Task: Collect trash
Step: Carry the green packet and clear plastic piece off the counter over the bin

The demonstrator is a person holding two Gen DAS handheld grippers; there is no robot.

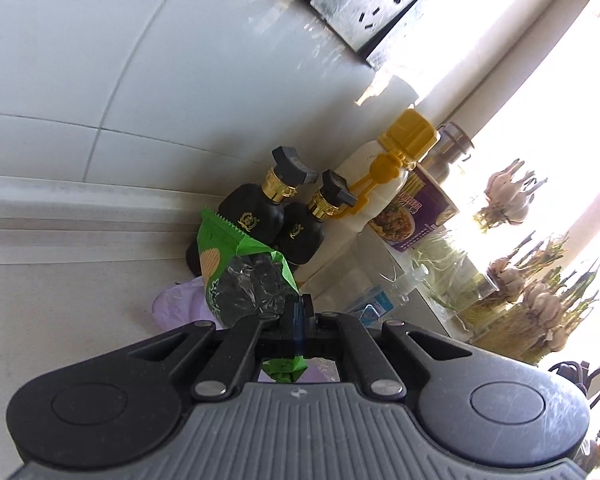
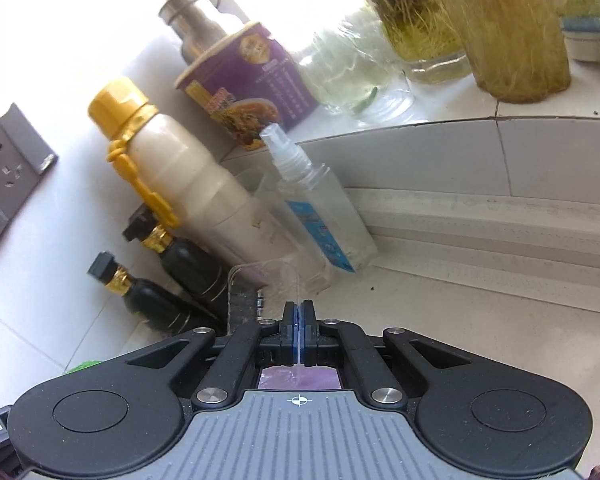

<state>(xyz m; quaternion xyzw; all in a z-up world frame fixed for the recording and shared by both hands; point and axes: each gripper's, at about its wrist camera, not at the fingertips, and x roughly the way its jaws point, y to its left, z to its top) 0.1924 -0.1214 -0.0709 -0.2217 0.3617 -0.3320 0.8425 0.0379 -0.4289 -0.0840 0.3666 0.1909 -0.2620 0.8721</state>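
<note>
A crumpled green snack wrapper with a silvery inside stands up out of my left gripper, which is shut on it; its lower end hangs behind the jaws. A lilac piece lies on the pale counter beneath it. My right gripper is shut, and a thin clear plastic wrapper rises from between its pads, in front of the bottles. Lilac shows through the gap behind the right jaws. A scrap of the green wrapper peeks in at the lower left.
Against the tiled wall stand two black bottles with gold collars, a cream bottle with a yellow cap, a clear spray bottle, a purple noodle cup and a steel flask. Jars of sprouting garlic line the sill. Wall sockets sit above.
</note>
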